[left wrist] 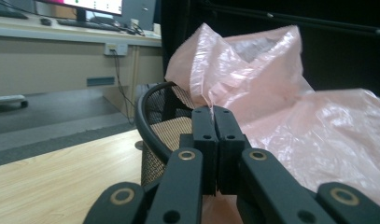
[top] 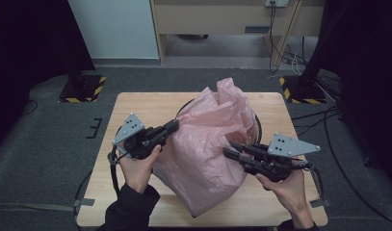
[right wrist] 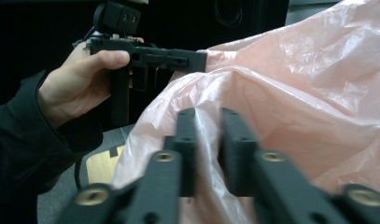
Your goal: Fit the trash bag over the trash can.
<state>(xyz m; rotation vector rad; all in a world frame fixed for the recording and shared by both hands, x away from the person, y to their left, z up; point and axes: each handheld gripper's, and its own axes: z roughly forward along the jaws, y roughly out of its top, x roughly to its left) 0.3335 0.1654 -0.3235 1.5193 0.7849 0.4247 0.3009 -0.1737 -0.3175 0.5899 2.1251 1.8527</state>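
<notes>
A pink plastic bag [top: 208, 144] is draped over a black mesh bin [top: 257, 126] on the wooden table [top: 140, 103]. My left gripper [top: 175, 125] is at the bag's left edge, shut on a thin fold of the film. In the left gripper view the jaws [left wrist: 211, 112] are pressed together with the pink bag [left wrist: 281, 93] pinched at their tips, and the bin's rim [left wrist: 145, 126] curves just behind. My right gripper [top: 227, 150] is against the bag's right side, its jaws apart. In the right gripper view, film of the bag [right wrist: 295, 84] lies in the gap of my right gripper [right wrist: 207, 121].
The bag and bin take up the middle of the table. Black stands with yellow-striped bases [top: 83, 89] sit on the floor beyond the far corners, with cables [top: 323, 120] to the right. A desk [left wrist: 61, 32] with a wall socket is farther back.
</notes>
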